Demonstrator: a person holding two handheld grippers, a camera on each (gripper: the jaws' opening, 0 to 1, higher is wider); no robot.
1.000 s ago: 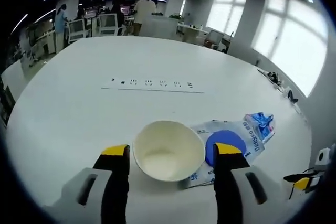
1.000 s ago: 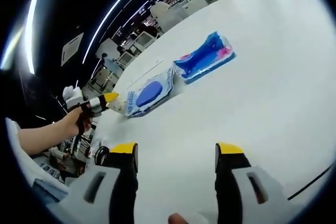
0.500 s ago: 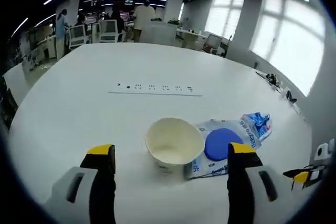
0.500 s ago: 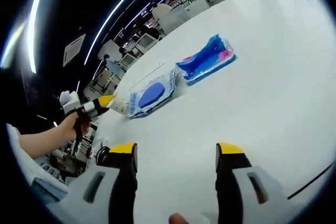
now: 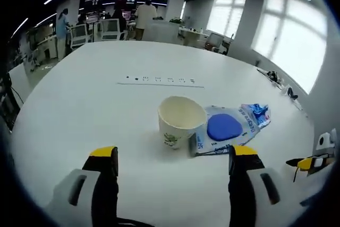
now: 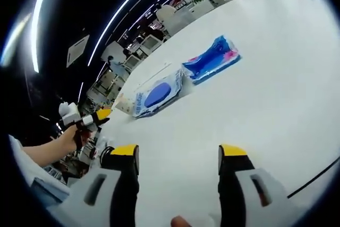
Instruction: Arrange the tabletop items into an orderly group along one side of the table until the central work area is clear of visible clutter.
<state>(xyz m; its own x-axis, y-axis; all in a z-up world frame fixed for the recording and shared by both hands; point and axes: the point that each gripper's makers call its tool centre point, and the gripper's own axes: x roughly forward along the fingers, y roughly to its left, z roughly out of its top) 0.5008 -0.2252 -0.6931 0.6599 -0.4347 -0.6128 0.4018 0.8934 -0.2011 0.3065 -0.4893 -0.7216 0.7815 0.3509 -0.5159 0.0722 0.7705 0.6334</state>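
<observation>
Up close in the left gripper view, the left tool [image 5: 169, 158] hangs over a white bench [image 5: 79, 110], its two yellow-tipped jaws spread wide with nothing between them. Ahead of the jaws and clear of them, a paper cup [image 5: 181, 126] stands upright, open end up. A white wipes pack [image 5: 228, 129] with a blue round lid lies flat, touching the cup's right side. Behind the pack, a blue packet [image 5: 257, 113] peeks out at its far right end. Farther back, a row of sockets [image 5: 162, 80] is set into the bench top. At the right edge, the right tool [image 5: 309, 162] shows as a yellow tip. People [image 5: 144, 15] and chairs [image 5: 109, 27] stand in the office beyond the bench.

From the right gripper view, the right tool [image 6: 177, 155] also has its jaws spread apart and empty over bare bench [image 6: 276, 89]. The wipes pack [image 6: 155, 97] and the blue packet [image 6: 211, 61] lie end to end, well ahead of the jaws. The cup [image 6: 123, 103] sits at the pack's far-left end. At the left edge, a hand [image 6: 68, 139] holds the left tool [image 6: 101, 115], apart from the cup. A dark cable [image 6: 313, 176] crosses the lower right corner.
</observation>
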